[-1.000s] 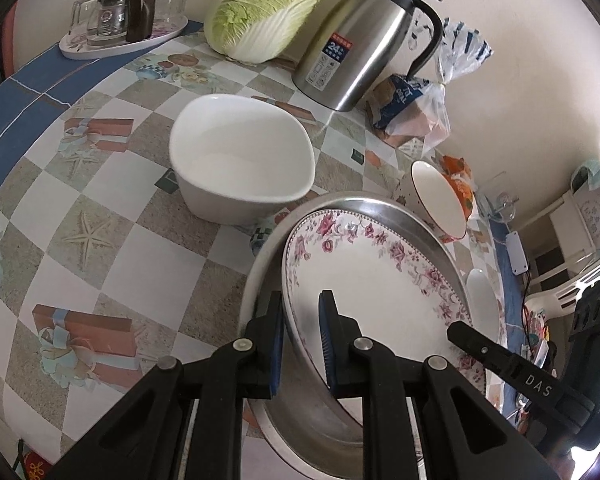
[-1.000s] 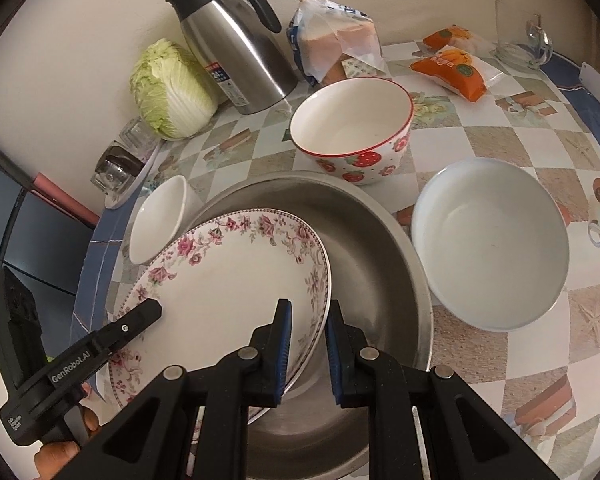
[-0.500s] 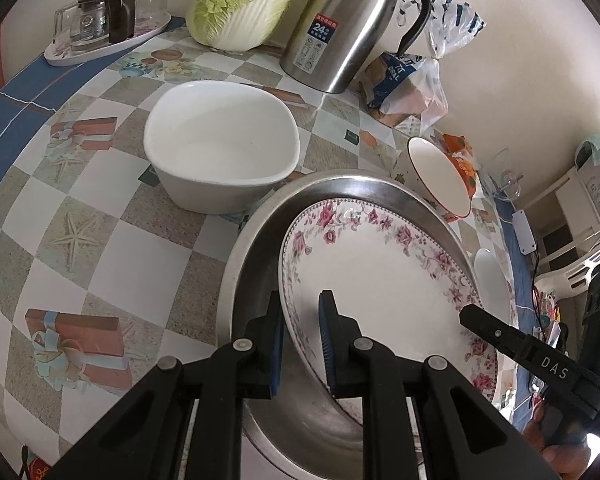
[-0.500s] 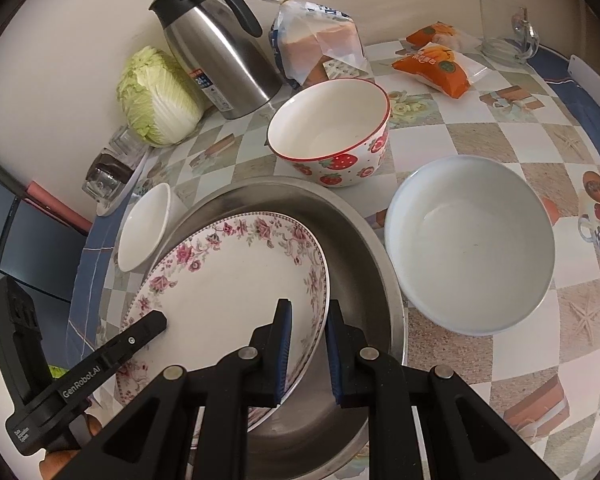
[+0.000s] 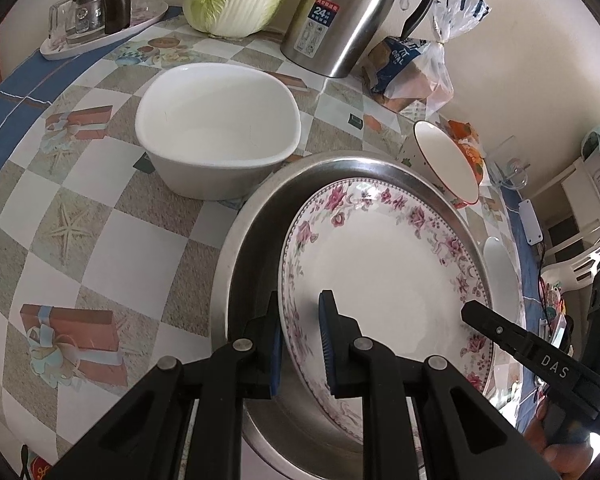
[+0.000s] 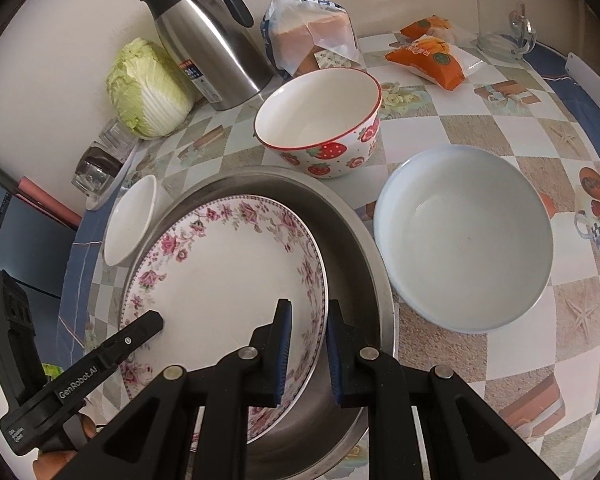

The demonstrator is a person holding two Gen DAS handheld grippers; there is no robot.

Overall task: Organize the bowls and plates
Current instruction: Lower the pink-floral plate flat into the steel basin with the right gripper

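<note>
The floral plate (image 5: 384, 276) is clamped at opposite rims by the left gripper (image 5: 300, 344) and the right gripper (image 6: 306, 354), inside the steel basin (image 6: 352, 248). It is hemmed in (closely) by a white bowl (image 5: 216, 140) at ten o'clock and a strawberry bowl (image 6: 320, 120) at twelve.

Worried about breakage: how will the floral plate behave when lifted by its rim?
The floral plate looks like glazed ceramic: stiff, probably slippery and chip-prone against the steel basin. Pinched at opposite edges by the left gripper and right gripper, it should lift level.

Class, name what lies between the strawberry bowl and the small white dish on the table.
The steel basin with the floral plate in it, shown in the right wrist view.
</note>
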